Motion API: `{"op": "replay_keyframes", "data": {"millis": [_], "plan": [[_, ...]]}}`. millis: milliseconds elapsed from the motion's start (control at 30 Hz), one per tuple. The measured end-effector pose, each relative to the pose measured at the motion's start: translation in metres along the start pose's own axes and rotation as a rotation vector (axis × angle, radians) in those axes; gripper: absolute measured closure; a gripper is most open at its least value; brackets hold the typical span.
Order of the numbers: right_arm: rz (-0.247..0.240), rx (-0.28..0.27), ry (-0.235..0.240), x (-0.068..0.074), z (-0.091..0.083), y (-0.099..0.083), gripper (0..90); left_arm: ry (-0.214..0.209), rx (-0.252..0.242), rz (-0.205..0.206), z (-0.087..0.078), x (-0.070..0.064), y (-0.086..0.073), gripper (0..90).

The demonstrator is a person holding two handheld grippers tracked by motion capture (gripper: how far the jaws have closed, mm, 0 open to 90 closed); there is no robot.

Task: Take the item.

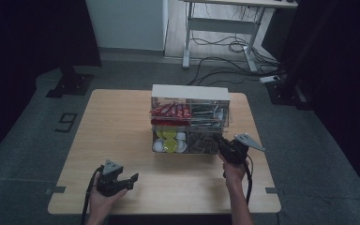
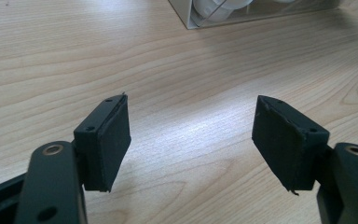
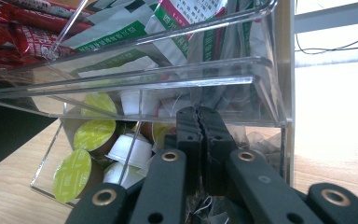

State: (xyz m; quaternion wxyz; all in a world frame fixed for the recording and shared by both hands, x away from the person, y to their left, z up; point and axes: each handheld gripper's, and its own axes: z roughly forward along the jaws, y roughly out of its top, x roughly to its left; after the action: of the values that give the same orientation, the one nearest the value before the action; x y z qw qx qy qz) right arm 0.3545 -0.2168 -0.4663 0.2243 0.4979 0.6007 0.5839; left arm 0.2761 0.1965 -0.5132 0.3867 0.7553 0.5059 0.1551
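Observation:
A clear two-tier organizer (image 1: 190, 91) (image 3: 261, 60) stands at the back middle of the wooden table (image 1: 117, 126). Its upper tier holds red sachets (image 1: 168, 111) (image 3: 9, 32) and green-and-white sachets (image 1: 208, 112) (image 3: 168, 23). Below are green and white capsules (image 1: 168, 140) (image 3: 93, 135) on the left and tea bags (image 1: 201, 143) (image 3: 261, 144) on the right. My right gripper (image 1: 219, 140) (image 3: 198, 114) reaches into the lower right compartment, jaws pressed shut, with nothing visible between them. My left gripper (image 1: 127, 182) (image 2: 191, 116) hovers open over bare wood at the front left.
A corner of the organizer (image 2: 261, 14) lies ahead of the left gripper. Grey floor surrounds the table, with a white desk frame (image 1: 220, 28) and loose cables (image 1: 225, 61) behind it, and black stand bases (image 1: 70, 84) at the back left and right.

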Motion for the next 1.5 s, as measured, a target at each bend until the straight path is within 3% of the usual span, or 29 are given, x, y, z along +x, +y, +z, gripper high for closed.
{"op": "replay_keyframes", "data": {"millis": [300, 800, 1500], "plan": [[-0.005, -0.002, 0.011, 0.001, -0.001, 0.001, 87.0, 0.014, 0.007, 0.025, 0.007, -0.012, 0.008, 28.5], [0.008, 0.000, 0.040, -0.001, -0.002, 0.003, 87.0, 0.027, -0.024, 0.058, 0.016, -0.034, 0.048, 28.8], [0.011, -0.005, 0.036, -0.002, -0.004, 0.002, 86.9, 0.004, -0.035, 0.093, 0.031, -0.053, 0.070, 29.9]]}}
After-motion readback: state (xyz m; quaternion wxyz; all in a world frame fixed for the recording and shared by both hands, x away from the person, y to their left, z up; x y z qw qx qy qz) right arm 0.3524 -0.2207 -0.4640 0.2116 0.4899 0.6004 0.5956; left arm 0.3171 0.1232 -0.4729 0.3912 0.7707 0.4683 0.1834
